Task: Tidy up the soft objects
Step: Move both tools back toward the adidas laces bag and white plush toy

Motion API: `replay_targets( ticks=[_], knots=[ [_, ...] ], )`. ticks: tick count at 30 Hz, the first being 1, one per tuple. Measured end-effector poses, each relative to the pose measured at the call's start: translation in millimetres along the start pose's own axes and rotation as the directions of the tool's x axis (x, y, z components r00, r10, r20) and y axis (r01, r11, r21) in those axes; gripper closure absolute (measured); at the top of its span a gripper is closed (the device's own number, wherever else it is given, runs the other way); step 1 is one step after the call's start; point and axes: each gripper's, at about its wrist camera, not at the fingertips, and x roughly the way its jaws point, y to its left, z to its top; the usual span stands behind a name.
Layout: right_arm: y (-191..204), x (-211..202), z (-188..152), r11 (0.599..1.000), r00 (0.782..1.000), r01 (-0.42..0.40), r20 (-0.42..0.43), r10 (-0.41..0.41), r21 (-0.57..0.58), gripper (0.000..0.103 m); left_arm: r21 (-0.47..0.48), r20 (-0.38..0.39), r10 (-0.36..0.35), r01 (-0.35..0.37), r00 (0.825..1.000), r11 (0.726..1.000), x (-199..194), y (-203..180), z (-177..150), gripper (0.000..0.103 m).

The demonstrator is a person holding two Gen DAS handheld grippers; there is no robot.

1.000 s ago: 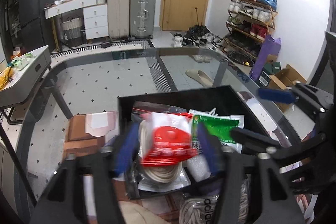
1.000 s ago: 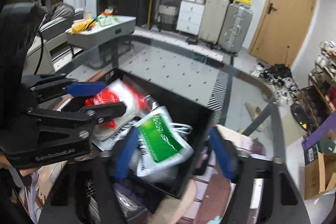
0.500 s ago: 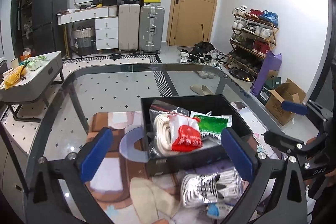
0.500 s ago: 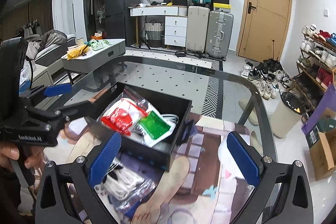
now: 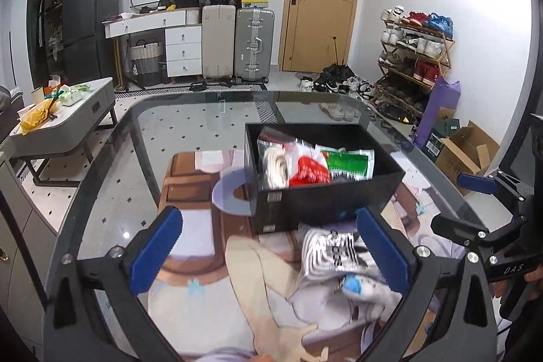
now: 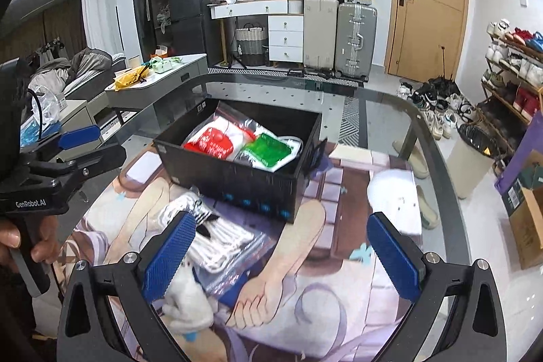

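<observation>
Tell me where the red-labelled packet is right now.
The red-labelled packet lies inside the black box on the glass table, with the green-labelled packet against its right side; both wrist views show it mid-frame.

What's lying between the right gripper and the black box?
A clear bag of white socks lies on the mat between the right gripper and the black box, seen in the right wrist view.

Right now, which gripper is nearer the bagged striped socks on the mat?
Hard to call; marginally left. The left gripper has the bagged striped socks against its right finger; the right gripper has them by its left finger. Both are open, neither touching.
</observation>
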Motion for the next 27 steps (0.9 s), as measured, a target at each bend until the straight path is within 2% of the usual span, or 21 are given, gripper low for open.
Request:
replay_targets(
  ticks=[10, 27],
  knots=[
    [7, 1, -28, 0.999, 0.998, -0.030, -0.045, 0.031, 0.030, 0.001, 0.021, -0.026, 0.011, -0.011, 1.000, 1.000, -1, -3, -21, 0.000],
    [38, 26, -59, 0.995, 0.986, -0.086, -0.138, 0.091, 0.046, 0.001, 0.014, -0.089, 0.004, -0.003, 0.996, 1.000, 12, 0, -55, 0.000]
  ],
)
